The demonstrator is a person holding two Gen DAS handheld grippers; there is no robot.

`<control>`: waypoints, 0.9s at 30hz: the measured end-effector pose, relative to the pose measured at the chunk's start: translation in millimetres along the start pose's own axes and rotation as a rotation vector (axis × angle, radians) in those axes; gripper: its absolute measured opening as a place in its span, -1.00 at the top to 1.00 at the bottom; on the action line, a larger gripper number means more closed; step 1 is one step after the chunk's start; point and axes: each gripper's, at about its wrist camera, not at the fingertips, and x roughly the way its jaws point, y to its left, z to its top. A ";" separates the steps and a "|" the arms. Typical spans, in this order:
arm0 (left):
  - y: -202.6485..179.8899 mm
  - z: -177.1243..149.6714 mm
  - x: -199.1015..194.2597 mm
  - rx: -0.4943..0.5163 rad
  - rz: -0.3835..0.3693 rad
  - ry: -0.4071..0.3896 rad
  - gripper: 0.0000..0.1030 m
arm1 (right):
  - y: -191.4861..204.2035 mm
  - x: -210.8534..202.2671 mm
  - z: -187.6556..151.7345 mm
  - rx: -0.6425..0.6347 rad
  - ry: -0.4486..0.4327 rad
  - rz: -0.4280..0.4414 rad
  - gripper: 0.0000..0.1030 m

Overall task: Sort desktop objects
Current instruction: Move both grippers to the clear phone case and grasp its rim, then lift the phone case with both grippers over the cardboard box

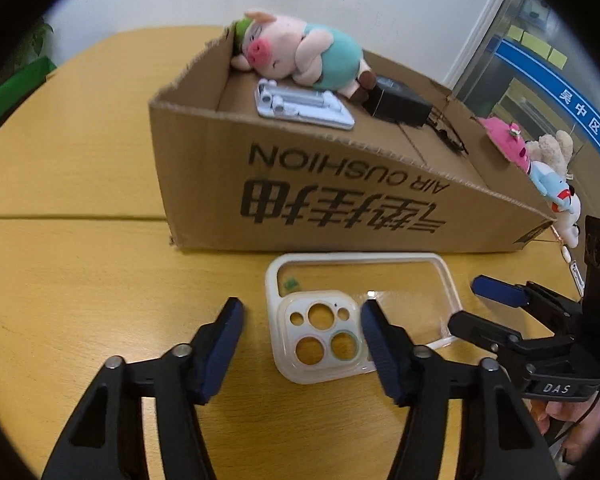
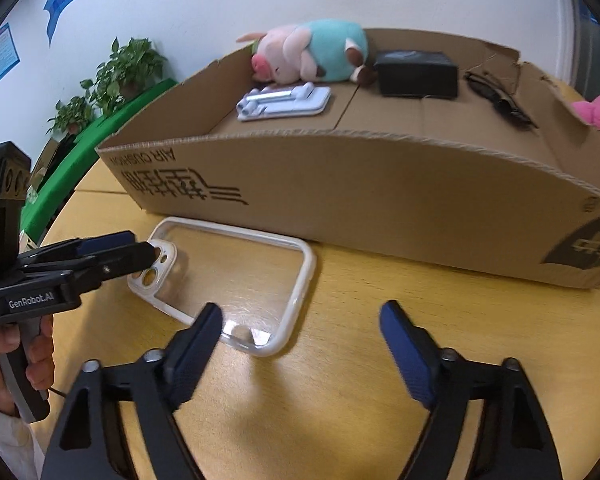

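- A clear phone case lies flat on the table, just before the box.
- Your left gripper straddles its camera end, fingers apart — lower squarely, pinch the rim.
- Your right gripper hangs open beside its other end.

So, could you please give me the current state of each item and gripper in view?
left gripper: jaws open, straddling the case's camera end
right gripper: jaws open, empty
phone case: flat on table, outside box
cardboard box: open-topped
pig plush: lying in box
phone stand: folded flat in box
sunglasses: folded, in box
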 end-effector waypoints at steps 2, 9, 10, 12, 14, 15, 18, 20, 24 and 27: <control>-0.2 0.5 0.1 -0.002 -0.006 -0.004 0.24 | 4.6 4.0 1.7 -0.033 -0.005 -0.017 -0.16; 2.4 0.6 -1.2 -0.021 -0.024 0.000 0.30 | 7.9 5.2 4.9 -0.022 -0.007 0.064 0.29; 2.5 0.5 -1.5 -0.026 -0.027 0.000 0.30 | 5.0 5.2 4.1 -0.007 -0.009 0.080 0.28; 0.6 0.1 -3.5 -0.017 -0.026 -0.006 0.30 | 0.5 2.1 1.8 0.019 -0.018 0.116 0.27; -2.8 0.4 -7.9 -0.006 -0.039 -0.023 0.31 | -3.2 -3.1 -0.8 0.032 -0.038 0.139 0.27; -5.2 1.3 -11.0 -0.002 -0.048 -0.034 0.31 | -4.4 -7.1 -1.5 0.034 -0.052 0.144 0.27; -15.5 5.6 -25.3 0.019 -0.087 -0.086 0.31 | -11.4 -26.3 -4.1 0.049 -0.107 0.171 0.27; -24.1 9.0 -34.0 0.032 -0.107 -0.117 0.31 | -16.0 -42.7 -4.8 0.058 -0.156 0.180 0.27; -45.4 21.0 -51.7 0.067 -0.130 -0.185 0.31 | -21.5 -79.4 2.1 0.058 -0.260 0.177 0.25; -58.9 36.6 -60.6 0.084 -0.145 -0.228 0.31 | -23.8 -100.9 15.5 0.037 -0.316 0.152 0.24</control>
